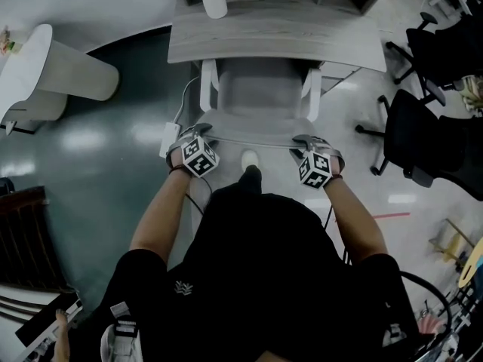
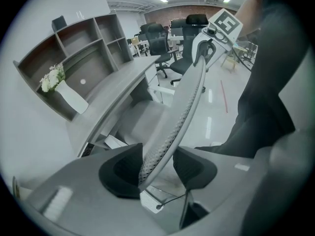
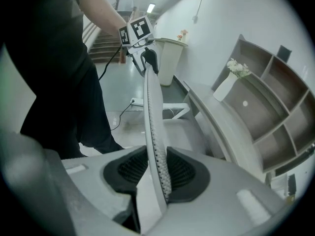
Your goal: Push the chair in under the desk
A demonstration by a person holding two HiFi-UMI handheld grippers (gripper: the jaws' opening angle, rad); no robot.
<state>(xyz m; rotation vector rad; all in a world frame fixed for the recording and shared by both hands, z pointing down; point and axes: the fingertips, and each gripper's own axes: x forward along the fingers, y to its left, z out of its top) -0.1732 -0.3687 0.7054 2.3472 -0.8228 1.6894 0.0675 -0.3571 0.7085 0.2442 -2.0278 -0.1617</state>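
**A:** The left gripper (image 2: 158, 167), how wide is it?

**B:** Released. The chair's backrest (image 2: 183, 109) runs between its jaws. One pad (image 2: 124, 173) touches the mesh and the other pad (image 2: 195, 167) stands clear, with floor showing in the gap.

**A:** And the right gripper (image 3: 153, 168)?

**B:** Clenched on the same backrest at its other top corner. Both of its pads lie against the thin mesh edge.

**A:** Give me the count.

**B:** Two grippers and one white chair (image 1: 256, 93) with two armrests (image 1: 207, 85). There is one grey wood desk (image 1: 272, 40), and on it one white vase (image 1: 214, 0) of pale flowers at the far left corner. One open shelf unit (image 2: 83, 58) rises from the desk's far side. To the right of the desk I can count two black office chairs (image 1: 423, 138), well apart from it.

**A:** What does the chair look like?

**B:** It has a pale grey seat, white frame and arms, and a curved backrest of perforated mesh, seen edge-on.

**A:** Where is it relative to the desk?

**B:** It is centred on the desk's near side and faces it. The seat's front meets the desk's near edge and the arm tips reach that edge. Most of the seat and the whole backrest stand out from the desk on the person's side.
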